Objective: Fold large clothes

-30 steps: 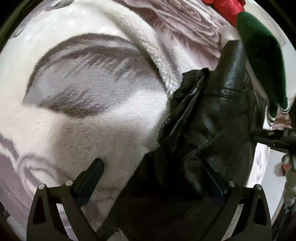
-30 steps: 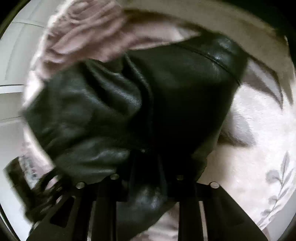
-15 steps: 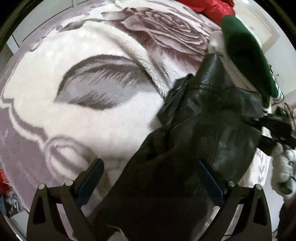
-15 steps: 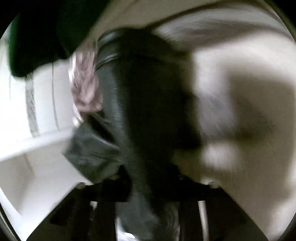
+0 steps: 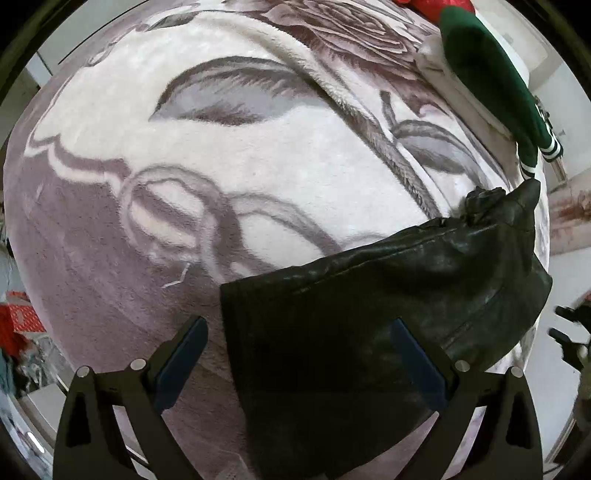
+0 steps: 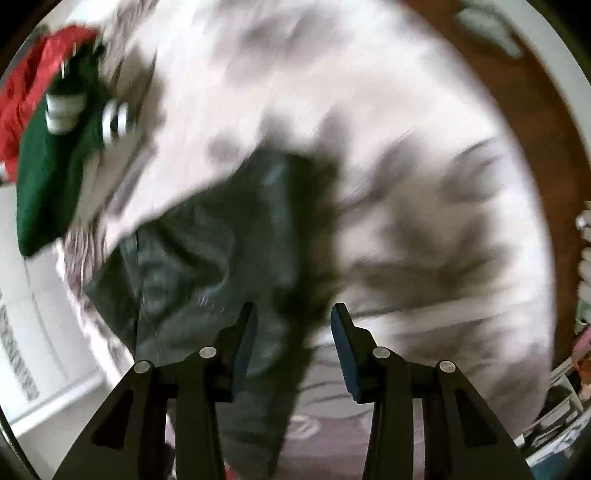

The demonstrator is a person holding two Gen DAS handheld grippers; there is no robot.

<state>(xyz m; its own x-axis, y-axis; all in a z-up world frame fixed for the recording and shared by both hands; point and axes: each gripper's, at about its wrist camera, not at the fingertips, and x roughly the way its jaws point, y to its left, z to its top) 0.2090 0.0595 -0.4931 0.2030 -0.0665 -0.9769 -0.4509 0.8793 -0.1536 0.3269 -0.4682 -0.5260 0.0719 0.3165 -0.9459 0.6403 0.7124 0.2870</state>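
A black leather jacket [image 5: 388, 306] lies in a folded heap on the fleece blanket, at the lower right of the left wrist view. My left gripper [image 5: 299, 350] hangs over its left end, open wide, with the left finger over bare blanket and the right finger over leather; neither pad presses on it. In the blurred right wrist view the jacket [image 6: 221, 251] lies below and to the left. My right gripper [image 6: 291, 328] hovers above it with its jaws opening and nothing pinched between them. The right gripper [image 5: 570, 332] also shows at the left wrist view's right edge.
A white and mauve rose-patterned blanket [image 5: 221, 155] covers the bed. A green garment with white-striped cuffs [image 5: 491, 77] and a red one [image 5: 432, 5] lie at the far edge. In the right wrist view, a brown bed frame [image 6: 517, 110] shows at upper right and shelves with clutter [image 6: 565, 406] at lower right.
The right gripper has let go of the jacket and swung away, rolling as it went. The jacket has dropped into a flatter fold. The left gripper has drawn back and up, staying open.
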